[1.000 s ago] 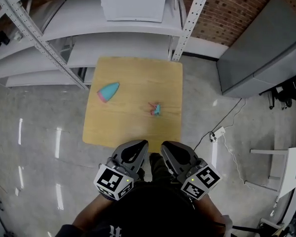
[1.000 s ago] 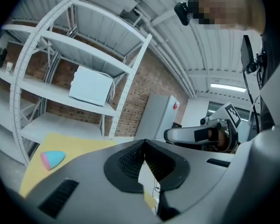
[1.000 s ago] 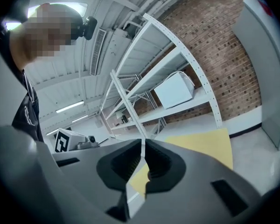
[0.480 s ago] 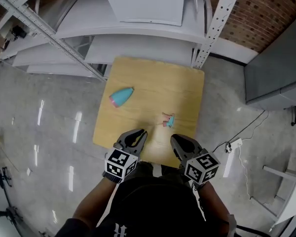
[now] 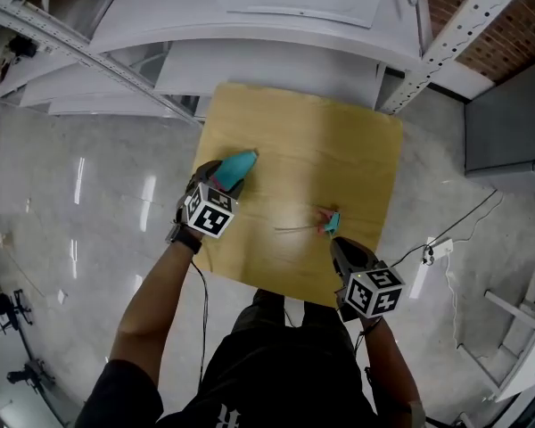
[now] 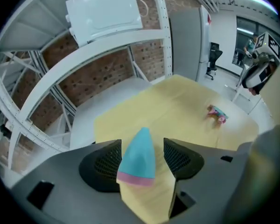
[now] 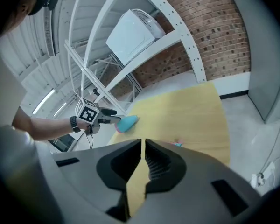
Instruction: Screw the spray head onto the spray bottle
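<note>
A teal cone-shaped spray bottle [image 5: 238, 165] with a pink band lies on its side on the left part of the wooden table [image 5: 339, 150]. My left gripper [image 5: 216, 178] is down over it. Its jaws have just been opening, and the bottle [image 6: 138, 155] lies between them with a gap beside the right pad. The pink and teal spray head [image 5: 328, 223] lies near the table's front right, with its thin tube pointing left. My right gripper [image 5: 341, 250] hangs shut and empty just in front of it. The spray head [image 7: 178, 144] peeks over the right gripper's jaws.
White metal shelving [image 5: 276, 52] stands against the table's far edge, with a white box [image 7: 130, 31] on an upper shelf. A grey cabinet [image 5: 517, 123] is at the right. A cable and power strip [image 5: 432, 248] lie on the polished floor.
My left gripper has swung forward and left from my body to the bottle, and its jaws have opened around it. My right gripper has moved forward to the table's near edge.
</note>
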Demonstrator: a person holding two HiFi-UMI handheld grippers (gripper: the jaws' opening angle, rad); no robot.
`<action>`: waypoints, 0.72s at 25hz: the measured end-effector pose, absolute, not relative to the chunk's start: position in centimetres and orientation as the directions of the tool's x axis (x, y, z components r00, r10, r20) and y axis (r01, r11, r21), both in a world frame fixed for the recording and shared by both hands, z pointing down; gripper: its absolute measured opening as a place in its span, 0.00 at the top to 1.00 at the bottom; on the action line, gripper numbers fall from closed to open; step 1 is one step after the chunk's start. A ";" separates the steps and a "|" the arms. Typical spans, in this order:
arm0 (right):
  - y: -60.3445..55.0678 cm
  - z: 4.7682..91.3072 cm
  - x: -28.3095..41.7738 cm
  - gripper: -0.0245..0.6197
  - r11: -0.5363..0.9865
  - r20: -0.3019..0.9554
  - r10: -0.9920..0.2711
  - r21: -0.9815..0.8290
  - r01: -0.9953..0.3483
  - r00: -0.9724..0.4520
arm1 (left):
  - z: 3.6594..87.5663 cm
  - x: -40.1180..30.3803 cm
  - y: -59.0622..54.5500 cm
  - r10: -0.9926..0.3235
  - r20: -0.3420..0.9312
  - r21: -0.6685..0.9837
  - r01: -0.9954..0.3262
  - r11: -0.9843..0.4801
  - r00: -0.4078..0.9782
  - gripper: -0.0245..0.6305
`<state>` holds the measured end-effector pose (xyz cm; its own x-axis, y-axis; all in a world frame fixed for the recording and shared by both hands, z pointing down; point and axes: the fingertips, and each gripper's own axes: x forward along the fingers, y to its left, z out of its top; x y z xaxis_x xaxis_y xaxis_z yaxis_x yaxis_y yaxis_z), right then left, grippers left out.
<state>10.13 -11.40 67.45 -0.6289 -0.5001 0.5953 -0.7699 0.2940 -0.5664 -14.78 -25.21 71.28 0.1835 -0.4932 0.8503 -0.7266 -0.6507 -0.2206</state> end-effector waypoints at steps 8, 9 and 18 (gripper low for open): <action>-13.6 72.1 9.8 0.90 0.204 0.704 -0.484 -0.488 -0.849 -0.521 | 75.1 -16.2 -26.4 -0.417 0.890 -0.201 -0.665 -0.719 0.183 0.52; -13.9 72.8 10.0 0.88 0.197 0.722 -0.475 -0.471 -0.860 -0.504 | 75.5 -16.4 -26.6 -0.410 0.894 -0.200 -0.661 -0.724 0.179 0.52; -15.3 79.3 10.9 0.75 0.138 0.868 -0.367 -0.306 -0.942 -0.335 | 79.6 -16.5 -27.5 -0.311 0.932 -0.130 -0.625 -0.770 0.189 0.43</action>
<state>10.92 -15.28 79.33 -0.3353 -0.3668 0.8678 -0.9421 0.1376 -0.3058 -16.50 -27.48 79.56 0.1889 -0.3105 0.9316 -0.6249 -0.7698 -0.1299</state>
